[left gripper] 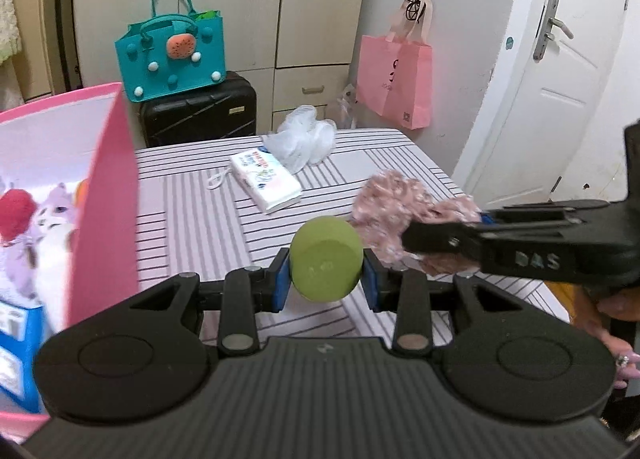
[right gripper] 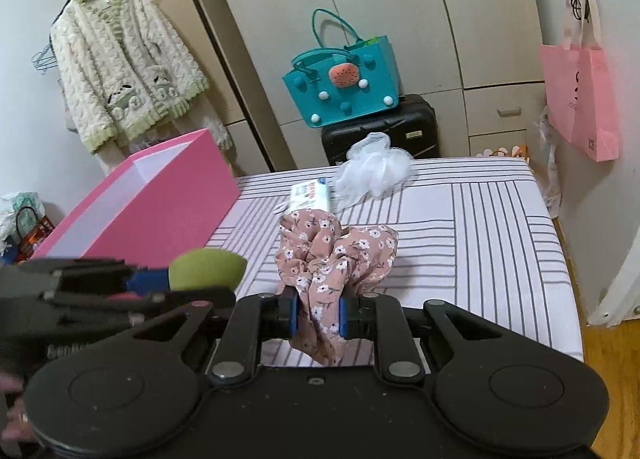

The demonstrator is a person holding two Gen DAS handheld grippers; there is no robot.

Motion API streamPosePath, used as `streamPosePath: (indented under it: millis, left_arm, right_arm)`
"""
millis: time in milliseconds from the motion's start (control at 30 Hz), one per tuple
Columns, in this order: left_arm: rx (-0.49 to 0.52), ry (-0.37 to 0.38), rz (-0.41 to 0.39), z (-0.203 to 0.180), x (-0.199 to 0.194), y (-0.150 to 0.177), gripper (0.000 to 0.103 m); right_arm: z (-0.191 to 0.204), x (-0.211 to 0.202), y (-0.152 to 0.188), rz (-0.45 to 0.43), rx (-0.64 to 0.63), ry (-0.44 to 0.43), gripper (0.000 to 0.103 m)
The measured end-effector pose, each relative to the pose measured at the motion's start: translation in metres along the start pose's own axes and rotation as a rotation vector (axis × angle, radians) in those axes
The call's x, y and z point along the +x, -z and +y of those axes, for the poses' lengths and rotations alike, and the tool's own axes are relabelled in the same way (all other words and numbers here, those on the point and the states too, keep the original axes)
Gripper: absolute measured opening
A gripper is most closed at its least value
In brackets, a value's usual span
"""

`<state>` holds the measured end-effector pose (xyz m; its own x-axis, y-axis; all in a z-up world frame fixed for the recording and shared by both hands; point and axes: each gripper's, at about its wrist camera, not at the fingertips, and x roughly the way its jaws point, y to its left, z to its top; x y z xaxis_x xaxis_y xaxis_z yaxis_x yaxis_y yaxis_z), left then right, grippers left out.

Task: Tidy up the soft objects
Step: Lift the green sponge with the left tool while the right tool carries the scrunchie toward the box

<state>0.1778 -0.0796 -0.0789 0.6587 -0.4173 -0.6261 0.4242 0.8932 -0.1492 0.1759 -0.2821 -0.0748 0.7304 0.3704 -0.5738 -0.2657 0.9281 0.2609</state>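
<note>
In the left wrist view your left gripper pinches the green sponge between its blue pads, held clear above the striped table; the pink box stands just left of it, its near wall close to the left finger, with plush toys already inside. Your right gripper comes in from the right, jaws pressed on the floral scrunchie, which hangs right beside the sponge. Beyond the box's right side, a tissue pack and a white mesh pouf lie on the table, not yet put away. In the right wrist view the right gripper clamps the scrunchie by a fold only, most of the cloth bunched loose in front; the box sits to the left, the sponge between it and the scrunchie. Watch three things: both grippers heading for one box opening could knock together; the sponge, round and squashy, could squirt out if you bump the box wall; the loose scrunchie could snag the rim and drop outside
</note>
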Motion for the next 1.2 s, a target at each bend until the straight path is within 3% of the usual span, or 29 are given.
streamPosePath:
  millis: [400,733,933,1033,1100,1200]
  left_arm:
    - [-0.001,0.010,-0.017,0.042,-0.076,-0.009,0.035]
    - [0.039,0.004,-0.092,0.070,-0.139,-0.025,0.036]
    - [-0.007,-0.086,-0.126,0.108,-0.147,-0.016,0.036]
    - [-0.041,-0.120,-0.108,0.132,-0.139,-0.016,0.036]
    - [-0.011,-0.164,-0.091,0.143,-0.128,-0.015,0.036]
    - [0.020,-0.276,-0.008,0.162,-0.098,-0.016,0.036]
  right_arm:
    - [0.057,-0.042,0.000,0.016,-0.131,-0.065,0.022]
    - [0.105,-0.053,-0.028,0.037,-0.205,-0.215,0.023]
    - [0.134,-0.044,-0.045,0.014,-0.219,-0.269,0.023]
    - [0.145,-0.032,-0.051,0.011,-0.223,-0.292,0.023]
    - [0.153,-0.020,-0.057,0.015,-0.230,-0.299,0.023]
    - [0.165,0.001,-0.067,-0.002,-0.280,-0.277,0.023]
